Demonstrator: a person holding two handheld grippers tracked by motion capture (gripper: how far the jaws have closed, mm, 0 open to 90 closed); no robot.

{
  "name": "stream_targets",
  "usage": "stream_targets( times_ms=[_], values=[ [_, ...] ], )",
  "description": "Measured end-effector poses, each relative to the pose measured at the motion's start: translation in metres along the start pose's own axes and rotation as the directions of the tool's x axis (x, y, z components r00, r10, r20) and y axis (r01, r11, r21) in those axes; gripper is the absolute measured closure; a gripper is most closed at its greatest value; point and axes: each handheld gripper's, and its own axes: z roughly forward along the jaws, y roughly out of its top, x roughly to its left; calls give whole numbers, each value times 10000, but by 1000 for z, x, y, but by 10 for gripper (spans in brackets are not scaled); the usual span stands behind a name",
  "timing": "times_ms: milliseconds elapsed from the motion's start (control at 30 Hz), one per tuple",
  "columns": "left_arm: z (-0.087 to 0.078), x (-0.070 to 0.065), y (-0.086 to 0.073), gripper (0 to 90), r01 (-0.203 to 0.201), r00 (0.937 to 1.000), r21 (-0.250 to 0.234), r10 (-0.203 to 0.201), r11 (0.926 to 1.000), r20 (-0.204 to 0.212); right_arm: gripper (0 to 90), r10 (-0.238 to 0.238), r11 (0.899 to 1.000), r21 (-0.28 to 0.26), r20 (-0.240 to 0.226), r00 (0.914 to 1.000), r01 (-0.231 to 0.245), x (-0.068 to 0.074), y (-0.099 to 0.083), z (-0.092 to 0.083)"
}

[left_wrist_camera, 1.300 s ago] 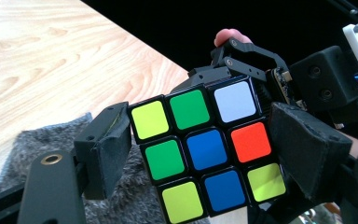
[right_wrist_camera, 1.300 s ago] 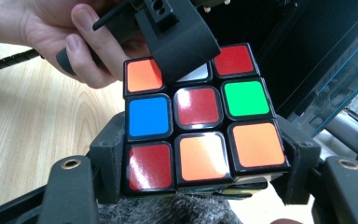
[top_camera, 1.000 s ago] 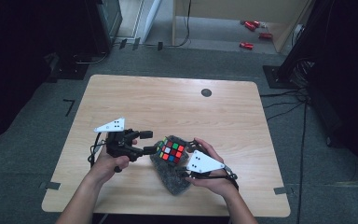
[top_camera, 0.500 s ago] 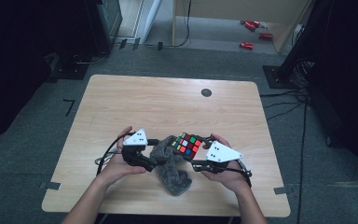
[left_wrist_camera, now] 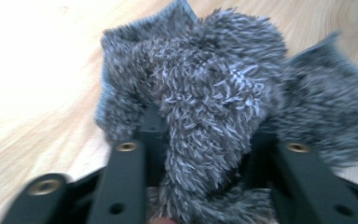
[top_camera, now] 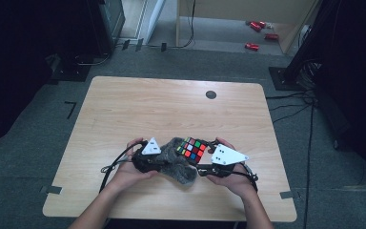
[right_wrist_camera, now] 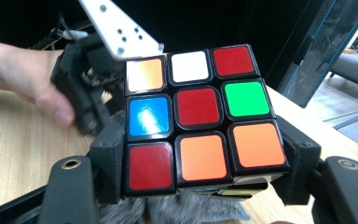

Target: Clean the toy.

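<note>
A scrambled Rubik's cube (top_camera: 192,149) is clamped between the jaws of my right gripper (top_camera: 201,160), just above the table near its front edge. In the right gripper view the cube (right_wrist_camera: 200,116) shows red, orange, blue, green and white stickers, and my right gripper (right_wrist_camera: 204,157) presses both of its sides. A fluffy grey cloth (top_camera: 180,166) lies bunched under and left of the cube. My left gripper (top_camera: 164,160) has just been closing, and a thick fold of the cloth (left_wrist_camera: 214,93) now sits squeezed between its jaws (left_wrist_camera: 205,149).
The light wooden table (top_camera: 171,105) has a small dark round mark (top_camera: 211,94) near its far edge. Dark stands and cables ring the table on the grey floor. Red objects (top_camera: 252,46) lie on the floor far behind.
The left gripper came down and right onto the grey cloth and closed on a fold of it. The right gripper carried the cube a little to the right, then stayed still.
</note>
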Motion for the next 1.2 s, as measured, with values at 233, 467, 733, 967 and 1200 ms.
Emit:
stream_targets(
  times_ms=[233,467,733,967,1200],
  values=[
    [-37,9,8,768,284,9961,-1940,-117,9806,870,339,-28,9999,145,-250,9997,31,6,-1,7],
    [-66,5,18,772,608,9807,-3937,186,9172,1948,340,-116,9999,105,-785,9968,125,22,7,17],
    [-72,-3,22,771,746,9578,-4527,625,8885,2806,340,-148,9989,424,-685,9975,177,29,12,22],
    [-62,2,19,771,896,9742,-3779,-22,9215,2256,344,-188,9991,373,-468,9987,205,27,16,18],
    [-71,-7,25,770,645,9631,-4311,570,9000,2631,344,-49,9985,548,-465,9989,74,27,11,22]
  ],
)
